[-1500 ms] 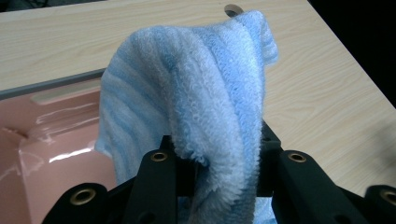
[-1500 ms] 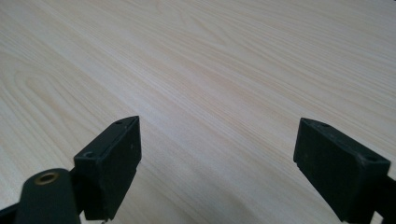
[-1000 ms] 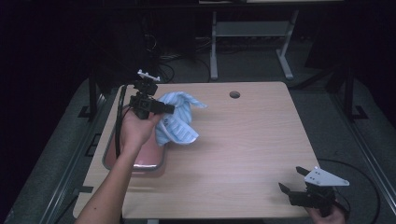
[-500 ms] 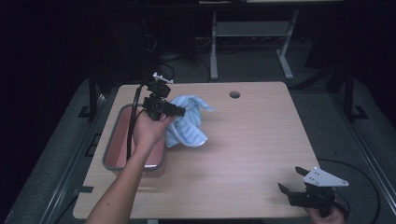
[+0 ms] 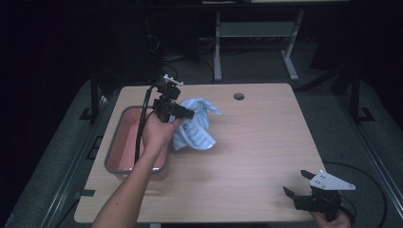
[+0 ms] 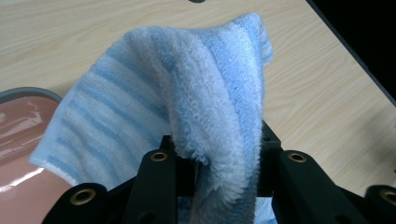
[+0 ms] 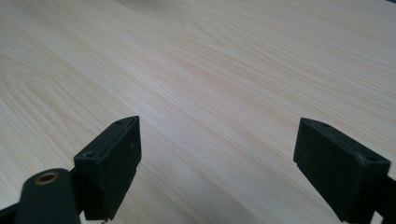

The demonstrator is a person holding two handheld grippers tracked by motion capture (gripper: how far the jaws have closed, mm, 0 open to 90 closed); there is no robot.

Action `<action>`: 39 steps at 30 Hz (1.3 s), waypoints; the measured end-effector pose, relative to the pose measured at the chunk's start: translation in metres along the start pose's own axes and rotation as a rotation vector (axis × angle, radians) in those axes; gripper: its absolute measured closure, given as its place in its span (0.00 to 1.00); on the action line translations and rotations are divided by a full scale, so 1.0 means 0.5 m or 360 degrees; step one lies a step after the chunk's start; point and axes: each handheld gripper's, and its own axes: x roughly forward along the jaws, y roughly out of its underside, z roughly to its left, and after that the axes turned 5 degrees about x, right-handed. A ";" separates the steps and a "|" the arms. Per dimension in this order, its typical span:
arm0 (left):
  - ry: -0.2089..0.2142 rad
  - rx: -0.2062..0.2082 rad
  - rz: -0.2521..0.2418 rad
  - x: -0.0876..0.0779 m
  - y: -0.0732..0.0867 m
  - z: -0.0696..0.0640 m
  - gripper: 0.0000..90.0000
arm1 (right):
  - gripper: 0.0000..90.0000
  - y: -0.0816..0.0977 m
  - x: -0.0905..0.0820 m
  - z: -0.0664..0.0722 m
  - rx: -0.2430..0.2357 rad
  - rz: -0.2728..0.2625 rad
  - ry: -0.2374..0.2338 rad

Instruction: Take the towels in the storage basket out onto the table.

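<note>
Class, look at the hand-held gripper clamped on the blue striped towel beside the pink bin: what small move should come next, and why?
Probably carry the towel left over the pink bin. The left hand-held gripper holds it bunched, still over the table beside the bin.

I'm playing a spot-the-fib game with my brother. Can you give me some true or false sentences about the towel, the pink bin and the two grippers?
1. The left gripper is shut on the blue striped towel. True.
2. The towel lies flat inside the pink bin. False: it hangs bunched from the left gripper, over the table just beside the bin.
3. The right gripper has its jaws open with nothing between them. True.
4. The right gripper is over the bin. False: it is at the table's near right corner, far from the bin.
5. The table has a small round hole near its far edge. True.
</note>
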 end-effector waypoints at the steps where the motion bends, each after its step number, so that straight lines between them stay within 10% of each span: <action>1: -0.0002 0.0000 0.0000 0.001 -0.001 -0.001 0.76 | 0.16 0.000 -0.001 -0.002 -0.0001 0.0000 -0.0001; 39: 0.0165 0.0135 0.0089 0.126 -0.039 -0.101 0.76 | 0.16 0.000 -0.004 -0.001 0.0010 -0.0013 -0.0010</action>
